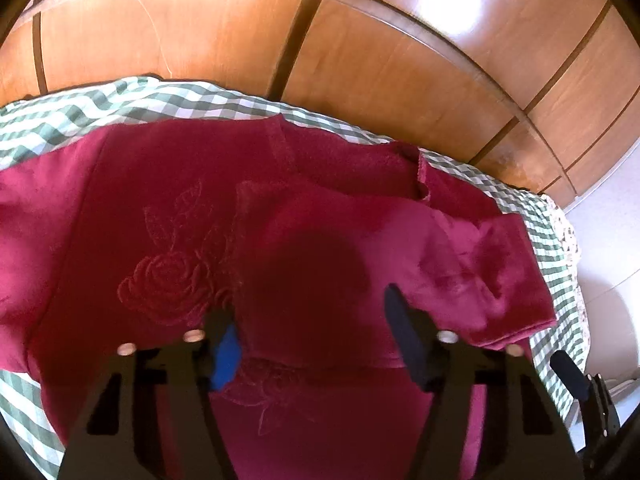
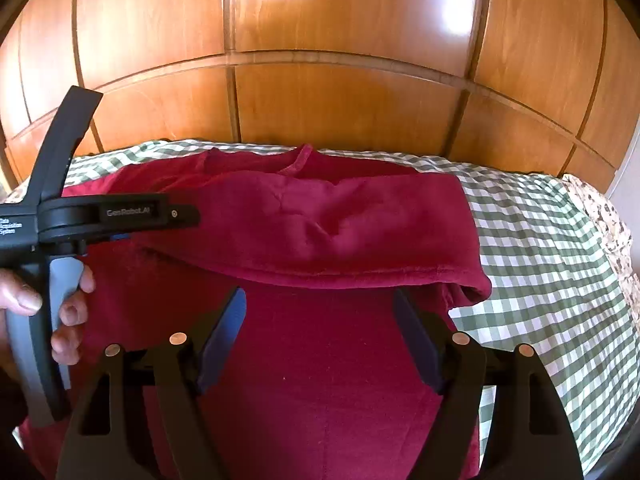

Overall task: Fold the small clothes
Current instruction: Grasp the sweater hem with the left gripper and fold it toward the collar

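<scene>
Red top (image 2: 320,340) on checked sheet (image 2: 540,240), wardrobe (image 2: 340,92) prob. right behind.

The left gripper (image 1: 312,320) is pointed steeply down with its jaws set apart, and nothing is clamped between them. The right gripper (image 2: 320,320) is likewise tilted downward, jaws spread wide and empty. In the right wrist view, the left gripper's handle is seen wrapped by the person's left hand (image 2: 48,308).
</scene>
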A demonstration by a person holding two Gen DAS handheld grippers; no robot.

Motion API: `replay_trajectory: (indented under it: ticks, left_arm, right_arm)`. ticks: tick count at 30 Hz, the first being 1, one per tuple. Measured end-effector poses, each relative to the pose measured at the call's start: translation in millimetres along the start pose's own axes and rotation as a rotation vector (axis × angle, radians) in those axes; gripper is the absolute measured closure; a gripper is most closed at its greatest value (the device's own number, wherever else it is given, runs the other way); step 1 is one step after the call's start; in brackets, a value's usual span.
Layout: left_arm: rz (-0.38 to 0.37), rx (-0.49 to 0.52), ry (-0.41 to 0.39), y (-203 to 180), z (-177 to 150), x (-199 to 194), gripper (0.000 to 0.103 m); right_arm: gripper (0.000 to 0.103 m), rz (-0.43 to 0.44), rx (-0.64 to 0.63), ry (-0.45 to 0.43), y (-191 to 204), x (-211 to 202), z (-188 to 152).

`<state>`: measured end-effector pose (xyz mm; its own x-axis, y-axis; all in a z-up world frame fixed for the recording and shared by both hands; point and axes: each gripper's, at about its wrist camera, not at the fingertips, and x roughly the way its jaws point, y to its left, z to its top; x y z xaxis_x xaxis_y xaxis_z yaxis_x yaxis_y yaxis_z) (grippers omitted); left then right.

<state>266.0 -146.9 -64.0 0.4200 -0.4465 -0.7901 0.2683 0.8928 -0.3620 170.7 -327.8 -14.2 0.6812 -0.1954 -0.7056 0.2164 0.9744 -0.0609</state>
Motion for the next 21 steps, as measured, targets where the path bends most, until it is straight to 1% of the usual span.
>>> replay_trajectory:
  ticks: [3, 4, 5, 6, 7, 13, 14, 20, 21]
  left_arm:
    - [0.012, -0.01, -0.01, 4.1, 1.2, -2.0, 0.065]
    - [0.009, -0.016, -0.012, 6.2, 1.6, -2.9, 0.08]
    - [-0.001, -0.021, -0.011, 8.0, 2.3, -3.9, 0.086]
    - [-0.007, -0.022, -0.014, 8.6, 2.8, -4.5, 0.088]
    - [-0.011, -0.013, -0.025, 8.2, 3.3, -7.2, 0.092]
    - [-0.017, 0.03, -0.07, 3.8, 5.5, -24.6, 0.095]
    - [-0.017, 0.031, -0.078, 4.4, 5.9, -28.0, 0.095]
    - [-0.01, 0.018, -0.114, 15.1, 6.9, -47.2, 0.095]
    - [-0.009, 0.015, -0.121, 17.7, 6.9, -50.8, 0.095]
  right_arm:
    - [0.028, 0.005, -0.003, 0.0, 0.6, 1.6, -0.4]
    - [0.028, 0.006, -0.003, 0.0, 0.9, 1.8, -0.2]
    - [0.028, 0.004, -0.003, 0.0, 1.5, 1.7, 0.2]
    - [0.028, 0.003, -0.006, -0.002, 2.6, 1.3, 0.9]
    - [0.028, 0.002, -0.01, -0.005, 3.9, 0.9, 1.7]
    - [0.028, 0.008, -0.038, -0.02, 15.9, -3.0, 9.3]
    - [0.023, 0.009, -0.048, -0.022, 19.6, -4.2, 11.1]
    - [0.022, 0.037, -0.091, -0.042, 38.6, -11.8, 18.8]
    - [0.018, 0.046, -0.105, -0.041, 44.1, -13.2, 20.0]
